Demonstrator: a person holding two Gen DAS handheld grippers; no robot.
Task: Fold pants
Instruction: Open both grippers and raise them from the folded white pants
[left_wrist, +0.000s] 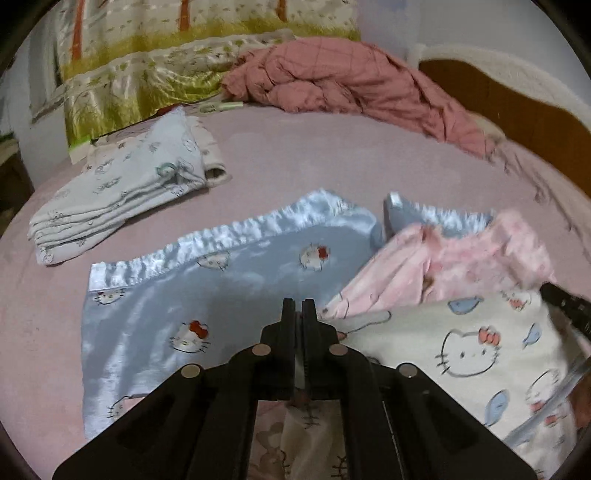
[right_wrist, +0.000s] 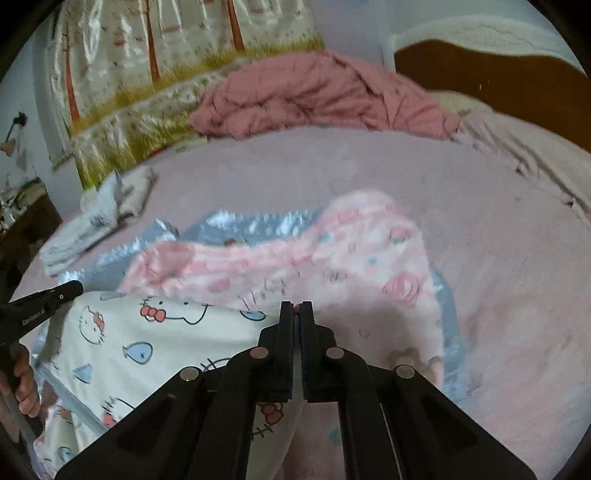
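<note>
Two grippers are in your hands, and both show their jaws drawn together. Your left gripper (left_wrist: 297, 306) is pinched on the cream pants (left_wrist: 469, 354), a sliver of that cloth caught between the jaws and more of it hanging below. Your right gripper (right_wrist: 295, 308) is likewise closed to a hairline gap with the same cream pants (right_wrist: 122, 354) under it; a trace of fabric seems to sit between the jaws, but you cannot tell for sure what it grips.

Three loose garments overlap in front of you: the cream cat-print pants nearest, a pink printed garment (right_wrist: 295, 258) just beyond and partly under them, and a blue satin piece (left_wrist: 207, 295) with a gathered waistband spread flat at the bottom. One stack of folded pale clothes (left_wrist: 122, 195) sits well apart, toward the far left. One rumpled dusty-rose quilt (left_wrist: 343, 81) is heaped at the far side.

All of it lies on a bed with a pale pink sheet (left_wrist: 314, 155). Beyond it hangs a curtain (right_wrist: 155, 66) printed with tree trunks and grass, and a brown headboard (right_wrist: 491, 74) with a pale rim stands at the right.

White lettering runs along the left gripper's side in the right wrist view, too blurred to read.
</note>
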